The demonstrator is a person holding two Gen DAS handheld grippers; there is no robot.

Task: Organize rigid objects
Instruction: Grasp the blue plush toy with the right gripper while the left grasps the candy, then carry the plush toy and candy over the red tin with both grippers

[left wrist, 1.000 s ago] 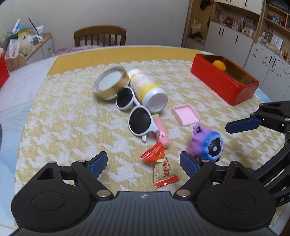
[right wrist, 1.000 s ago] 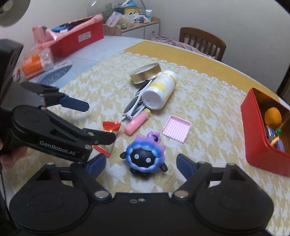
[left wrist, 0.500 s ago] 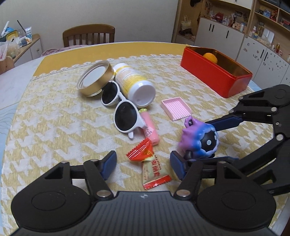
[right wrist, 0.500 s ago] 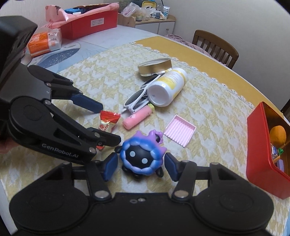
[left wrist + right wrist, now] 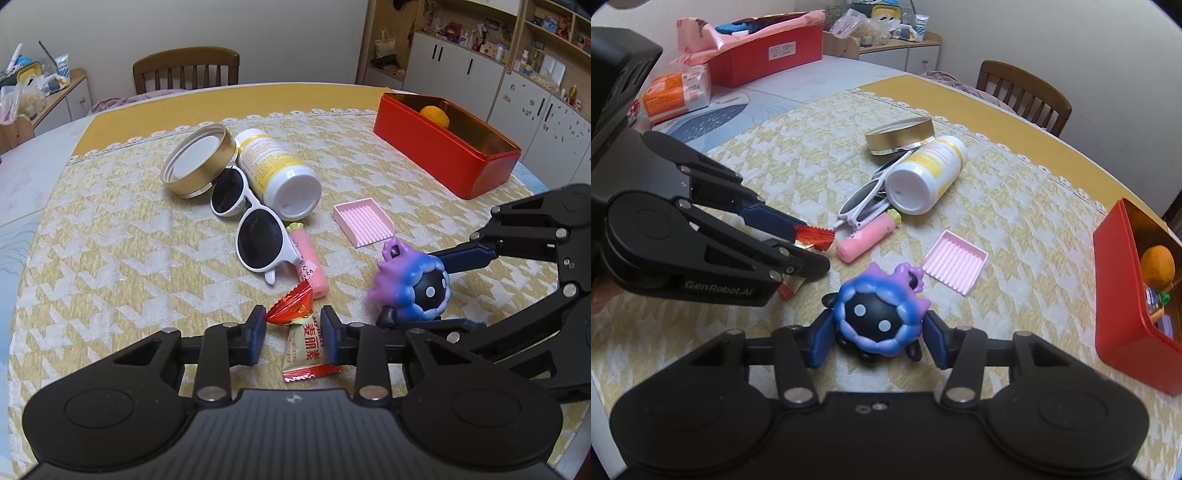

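A round purple-blue toy (image 5: 877,317) with a black face sits on the yellow patterned cloth, and my right gripper (image 5: 879,341) is shut on it, a pad against each side. In the left wrist view the toy (image 5: 410,284) shows at the right between those fingers. Two wrapped candies lie together: a red one (image 5: 290,308) and a beige one (image 5: 306,349). My left gripper (image 5: 293,334) is around them, its jaws closing, with the pads touching the wrappers. In the right wrist view its tips pinch the red candy (image 5: 816,234).
White sunglasses (image 5: 255,229), a white-and-yellow bottle (image 5: 277,173) on its side, a gold lid (image 5: 199,162), a pink tube (image 5: 310,266) and a small pink tray (image 5: 364,225) lie mid-cloth. A red box (image 5: 443,147) holding an orange stands at the far right.
Both pairs of jaws have narrowed from wide open. The right ones came in onto the purple toy. The left ones drew in around the two candies.
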